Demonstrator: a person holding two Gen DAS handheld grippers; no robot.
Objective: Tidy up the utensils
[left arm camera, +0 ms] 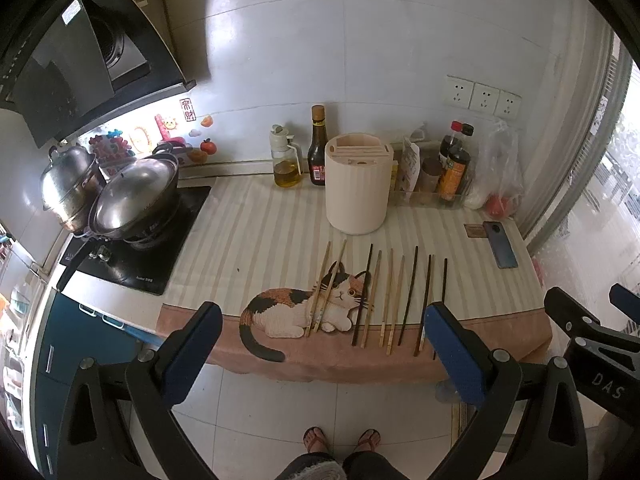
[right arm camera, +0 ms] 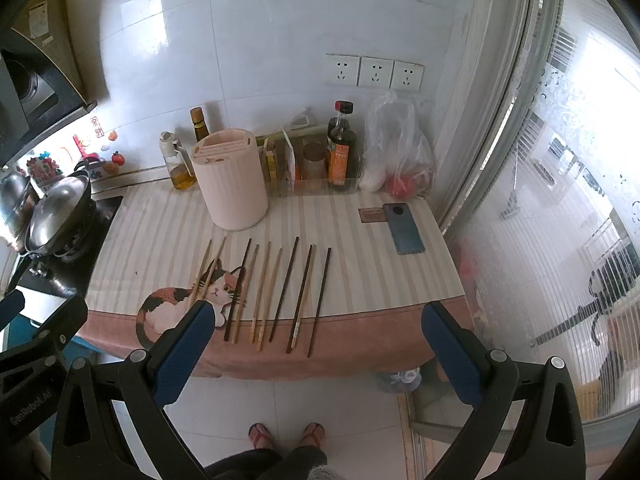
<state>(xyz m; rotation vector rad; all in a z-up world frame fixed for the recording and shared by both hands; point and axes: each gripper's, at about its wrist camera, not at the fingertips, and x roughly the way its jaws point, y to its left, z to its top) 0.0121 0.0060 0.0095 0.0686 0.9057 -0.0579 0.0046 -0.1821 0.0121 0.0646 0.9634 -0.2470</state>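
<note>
Nothing picked yet. My left gripper (left arm camera: 324, 354) and right gripper (right arm camera: 318, 350) hang off the counter's front edge, jaws spread, empty. Chopsticks (right arm camera: 276, 292) lie along that edge; slotted holder (right arm camera: 231, 182) mid-counter behind. Next: pinch one stick.

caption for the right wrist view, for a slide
Open right gripper hovers before wooden chopsticks lined below a cream cylindrical holder.

The chopsticks (right arm camera: 264, 292) looked wooden, some pale, some dark and matt. They lay on a striped woven cloth (right arm camera: 360, 272). The far holder (right arm camera: 230, 180) seemed smooth matt plastic. Wall tiles (right arm camera: 260, 40) were glossy white. At far left, the pot lid (left arm camera: 132, 192) was shiny metal. The phone (right arm camera: 404, 228) looked glossy.
</note>
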